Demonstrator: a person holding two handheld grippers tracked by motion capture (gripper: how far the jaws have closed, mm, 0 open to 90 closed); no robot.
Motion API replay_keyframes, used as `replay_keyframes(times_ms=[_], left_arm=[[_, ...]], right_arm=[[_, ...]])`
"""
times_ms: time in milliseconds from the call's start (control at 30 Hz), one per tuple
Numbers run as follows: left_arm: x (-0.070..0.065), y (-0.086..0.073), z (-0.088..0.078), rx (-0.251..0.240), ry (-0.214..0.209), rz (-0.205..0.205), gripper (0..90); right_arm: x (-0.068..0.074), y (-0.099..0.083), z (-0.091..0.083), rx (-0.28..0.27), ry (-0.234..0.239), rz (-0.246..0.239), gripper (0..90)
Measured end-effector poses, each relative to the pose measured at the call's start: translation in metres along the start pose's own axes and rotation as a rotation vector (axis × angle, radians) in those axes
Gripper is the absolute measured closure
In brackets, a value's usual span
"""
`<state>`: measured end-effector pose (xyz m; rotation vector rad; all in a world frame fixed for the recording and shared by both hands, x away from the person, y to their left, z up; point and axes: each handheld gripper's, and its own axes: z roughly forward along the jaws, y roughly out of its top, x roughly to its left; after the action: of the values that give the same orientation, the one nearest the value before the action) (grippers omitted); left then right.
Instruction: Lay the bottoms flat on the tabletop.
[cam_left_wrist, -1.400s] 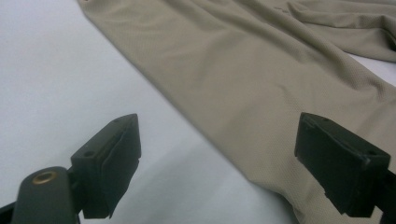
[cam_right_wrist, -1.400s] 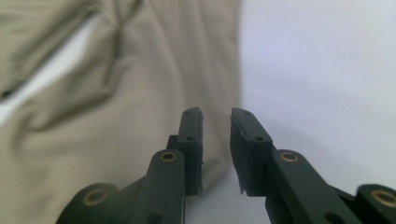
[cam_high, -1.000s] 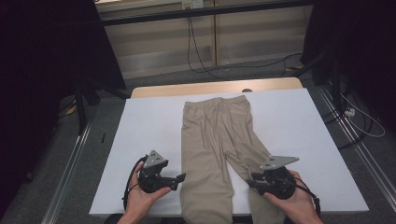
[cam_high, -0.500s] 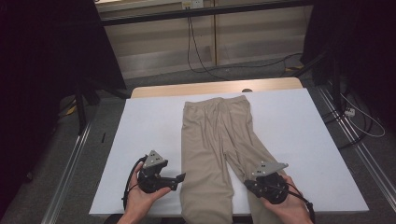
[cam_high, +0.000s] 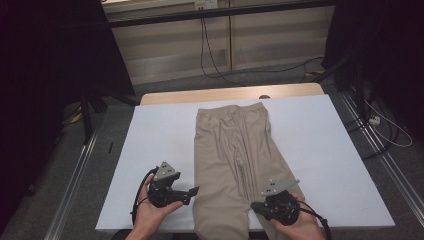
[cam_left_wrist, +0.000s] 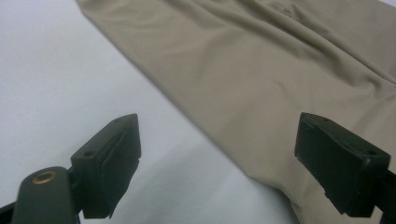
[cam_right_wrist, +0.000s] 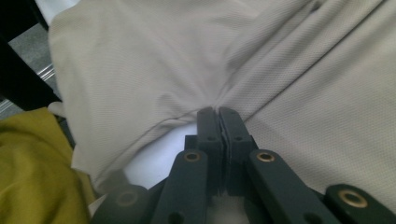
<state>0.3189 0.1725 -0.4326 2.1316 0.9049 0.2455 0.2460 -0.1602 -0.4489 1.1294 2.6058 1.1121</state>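
Beige trousers (cam_high: 235, 165) lie flat down the middle of the white bench (cam_high: 330, 150), waistband at the far edge, leg ends hanging over your near edge. Your right tongs (cam_right_wrist: 218, 122) are clenched on a pinch of the right leg's cloth near its hem, likely to lift it for a fold. Your left tongs (cam_left_wrist: 229, 154) sit released, straddling the left leg's outer edge, ready to bite.

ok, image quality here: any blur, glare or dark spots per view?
High view: white table cover evenly lit, surroundings very dark, beige trousers sharp. Left gripper view: jaws in the foreground soft, fabric weave sharper, soft shadow on the cover. Right gripper view: weave crisp at the pinch, near jaw parts blurred, no glare.
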Motion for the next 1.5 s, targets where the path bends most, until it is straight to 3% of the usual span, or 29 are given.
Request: replay_keyframes(times_ms=[67,133,167,233,267,300,333,400,433,467,567,633,667,700,767,800,833,867,900,1233,1500], left_arm=[[-0.002,-0.001,0.001,0.013,-0.007,0.003,17.2],[-0.005,-0.001,0.001,0.035,-0.028,0.007,23.0],[-0.008,-0.002,0.001,0.040,-0.039,0.010,23.0],[-0.012,-0.003,0.001,0.061,-0.055,0.015,26.0],[-0.015,-0.005,0.000,0.071,-0.054,0.021,27.5],[-0.018,-0.006,0.000,0.085,-0.056,0.028,31.9],[-0.021,-0.007,0.000,0.101,-0.060,0.032,31.9],[-0.027,-0.009,-0.001,0.115,-0.068,0.050,35.0],[-0.030,-0.010,0.000,0.120,-0.073,0.056,43.7],[-0.032,-0.010,0.000,0.135,-0.061,0.075,43.7],[-0.038,-0.011,0.006,0.182,-0.073,0.077,51.0],[-0.044,-0.011,0.008,0.184,-0.027,0.129,55.3],[-0.046,-0.011,0.008,0.187,-0.021,0.136,56.3],[-0.047,-0.010,0.009,0.190,-0.027,0.143,64.2],[-0.048,-0.010,0.009,0.187,-0.034,0.151,68.3],[-0.049,-0.010,0.009,0.190,-0.053,0.151,76.8],[-0.051,-0.010,0.010,0.194,-0.061,0.158,87.9],[-0.053,-0.009,0.010,0.198,-0.058,0.164,87.9],[-0.054,-0.009,0.010,0.195,-0.053,0.167,89.1],[-0.041,-0.013,-0.002,0.223,-0.072,0.124,89.6],[-0.039,-0.016,-0.012,0.215,-0.064,0.115,89.6]], right_arm=[[0.004,0.001,0.001,-0.004,0.008,-0.010,85.0],[0.001,0.003,-0.002,-0.035,0.018,-0.003,73.8],[0.001,0.003,-0.002,-0.035,0.018,-0.003,73.8],[-0.007,0.005,-0.014,-0.072,-0.015,0.024,66.0],[-0.013,0.005,-0.021,-0.092,-0.025,0.038,66.2],[-0.027,0.001,-0.037,-0.109,-0.073,0.055,64.6],[-0.027,0.001,-0.037,-0.109,-0.073,0.055,64.6],[-0.044,-0.005,-0.052,-0.131,-0.127,0.095,66.5],[-0.063,-0.012,-0.064,-0.137,-0.201,0.137,69.6],[-0.063,-0.012,-0.064,-0.137,-0.201,0.137,69.6],[-0.090,-0.020,-0.071,-0.105,-0.283,0.187,76.3],[-0.102,-0.026,-0.069,-0.063,-0.300,0.221,76.3],[-0.105,-0.028,-0.068,-0.049,-0.296,0.231,75.5],[-0.106,-0.033,-0.063,-0.027,-0.269,0.242,69.8],[-0.104,-0.035,-0.061,-0.021,-0.271,0.229,65.7],[-0.100,-0.034,-0.060,-0.019,-0.279,0.210,62.1],[-0.093,-0.033,-0.056,-0.010,-0.288,0.178,67.8],[-0.093,-0.033,-0.056,-0.010,-0.288,0.178,67.8],[-0.088,-0.031,-0.055,0.009,-0.288,0.134,89.8],[-0.077,-0.039,-0.065,0.015,-0.282,0.165,90.0],[-0.070,-0.042,-0.067,0.028,-0.280,0.146,90.0]])
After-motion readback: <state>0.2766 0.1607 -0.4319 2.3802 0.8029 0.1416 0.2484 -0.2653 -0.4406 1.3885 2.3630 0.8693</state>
